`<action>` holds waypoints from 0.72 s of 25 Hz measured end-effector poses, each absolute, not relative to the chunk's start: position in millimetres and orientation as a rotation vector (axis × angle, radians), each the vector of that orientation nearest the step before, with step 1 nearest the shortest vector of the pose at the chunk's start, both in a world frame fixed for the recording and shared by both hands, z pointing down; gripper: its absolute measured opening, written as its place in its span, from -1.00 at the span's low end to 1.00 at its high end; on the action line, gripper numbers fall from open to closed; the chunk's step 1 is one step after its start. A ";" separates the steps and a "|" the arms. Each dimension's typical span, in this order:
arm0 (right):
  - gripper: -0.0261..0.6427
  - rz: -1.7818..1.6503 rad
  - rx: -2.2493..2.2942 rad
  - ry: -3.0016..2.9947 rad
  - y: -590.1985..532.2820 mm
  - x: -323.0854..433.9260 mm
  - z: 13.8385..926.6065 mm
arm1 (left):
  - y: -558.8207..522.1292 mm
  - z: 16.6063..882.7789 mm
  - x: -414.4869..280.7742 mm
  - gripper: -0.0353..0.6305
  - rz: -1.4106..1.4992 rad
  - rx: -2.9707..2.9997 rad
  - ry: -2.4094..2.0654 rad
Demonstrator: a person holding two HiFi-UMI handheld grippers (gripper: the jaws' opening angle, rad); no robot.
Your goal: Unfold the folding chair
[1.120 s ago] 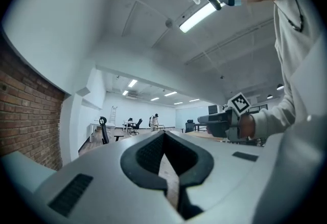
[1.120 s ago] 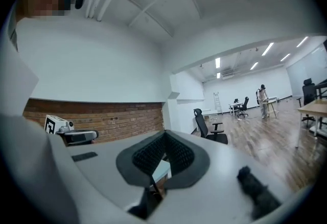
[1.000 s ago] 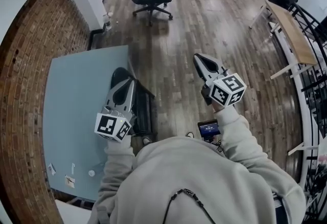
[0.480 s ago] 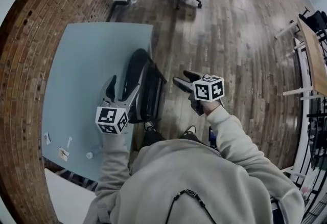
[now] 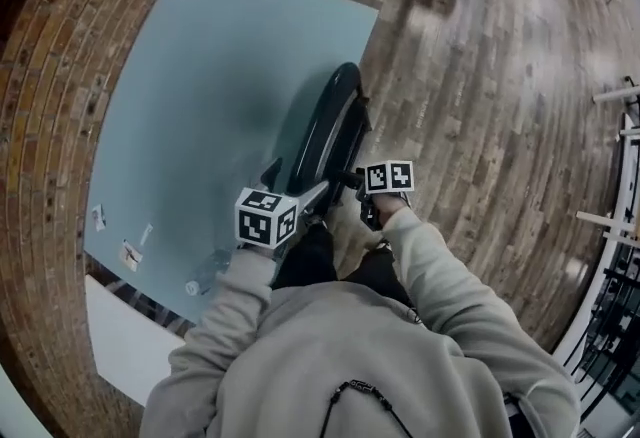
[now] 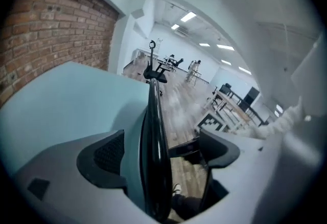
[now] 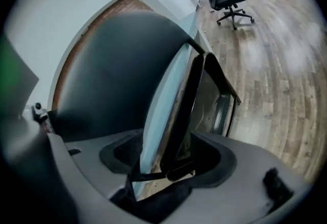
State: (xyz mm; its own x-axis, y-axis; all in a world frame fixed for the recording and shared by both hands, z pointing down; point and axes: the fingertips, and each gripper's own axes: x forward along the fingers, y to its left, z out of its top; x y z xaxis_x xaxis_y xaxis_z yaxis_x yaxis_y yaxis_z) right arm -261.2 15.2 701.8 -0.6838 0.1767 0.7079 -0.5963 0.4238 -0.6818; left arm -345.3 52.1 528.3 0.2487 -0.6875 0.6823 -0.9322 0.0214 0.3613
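Two claws, both newly lowered from mid-air onto the folded chair [image 5: 325, 131].
1. Left claw [image 6: 163, 151]: wide, astride the backrest [image 6: 153, 115] edge.
2. Right claw [image 7: 168, 159]: wide, astride the seat [image 7: 186, 105] edge.
3. Beyond both: tabletop [image 5: 200, 96], with the chair leaning on it.

Neither claw grips yet, so unfolding looks about to begin.

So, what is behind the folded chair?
The pale blue table stands behind the folding chair, brick wall beyond. The chair covers that table edge; table legs cannot be seen.

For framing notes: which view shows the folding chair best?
The right gripper view: it shows the folding chair with its broad backrest and seat frame. The head view shows it edge-on from above; the left gripper view only its thin black edge.
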 end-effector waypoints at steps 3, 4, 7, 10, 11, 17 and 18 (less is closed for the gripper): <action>-0.11 1.285 0.450 -1.891 -4.0 -285.9 751.1 | 38.6 543.3 -350.2 0.45 0.404 1.696 -1.472; -0.11 1.269 0.490 -1.863 -8.4 -290.3 766.0 | 35.5 550.5 -352.7 0.45 0.440 1.700 -1.469; -0.11 1.286 0.565 -1.795 -5.6 -302.6 794.1 | 31.1 565.4 -355.6 0.25 0.454 1.719 -1.447; -0.13 1.319 0.577 -1.779 -3.4 -316.9 805.1 | 28.4 567.4 -353.4 -0.47 0.397 1.726 -1.444; -0.19 1.330 0.564 -1.786 -4.4 -321.6 806.3 | 26.8 566.9 -352.7 -0.56 0.406 1.731 -1.455; -0.43 1.342 0.488 -1.767 1.7 -318.7 804.9 | 29.2 569.5 -350.7 -0.65 0.476 1.725 -1.484; -0.46 1.342 0.491 -1.744 -0.1 -311.9 804.2 | 28.7 569.6 -350.5 -0.65 0.456 1.716 -1.476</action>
State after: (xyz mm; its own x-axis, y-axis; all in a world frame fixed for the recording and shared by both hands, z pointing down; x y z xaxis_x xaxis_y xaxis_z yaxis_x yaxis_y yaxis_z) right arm -311.9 -0.1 804.2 -0.5543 0.1865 0.8112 -0.7364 0.3443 -0.5824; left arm -350.5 28.7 569.6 0.2509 -0.6489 0.7183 -0.9411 0.0104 0.3381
